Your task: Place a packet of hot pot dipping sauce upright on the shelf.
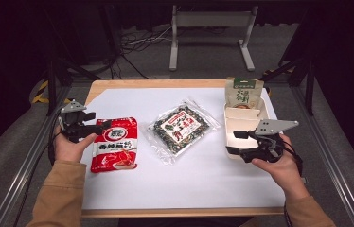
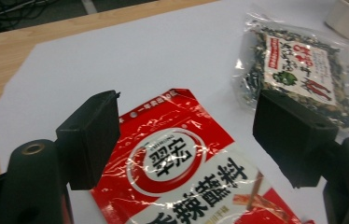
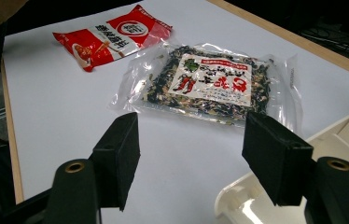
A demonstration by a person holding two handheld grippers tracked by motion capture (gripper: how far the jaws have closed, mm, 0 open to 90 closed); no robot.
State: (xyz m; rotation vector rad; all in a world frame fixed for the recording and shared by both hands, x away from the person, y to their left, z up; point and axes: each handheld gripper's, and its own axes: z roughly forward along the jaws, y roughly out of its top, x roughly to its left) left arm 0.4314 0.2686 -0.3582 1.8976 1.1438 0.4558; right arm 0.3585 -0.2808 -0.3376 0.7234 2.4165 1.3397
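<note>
White bench [image 1: 203, 179], dark room. Left gripper [image 1: 90, 128], jaws open, empty, straddles the red packet's [image 1: 115, 150] top edge. Right gripper [image 1: 235, 143] open too, well apart over the tray [image 1: 241, 118].

Glossy red plastic sauce packet [image 1: 115, 150] has a white band with black lettering and a round red-and-white logo. Clear crinkly bag [image 1: 182, 128] of dark green-black flakes wears a white label with red print. Cream tray [image 1: 238, 124], white table [image 1: 189, 175].

dim room, grey floor [image 1: 203, 56], white metal frame [image 1: 211, 33] at the back, tangled cables [image 1: 135, 42], wooden worktop [image 1: 156, 84] under white sheet [image 1: 189, 175]
</note>
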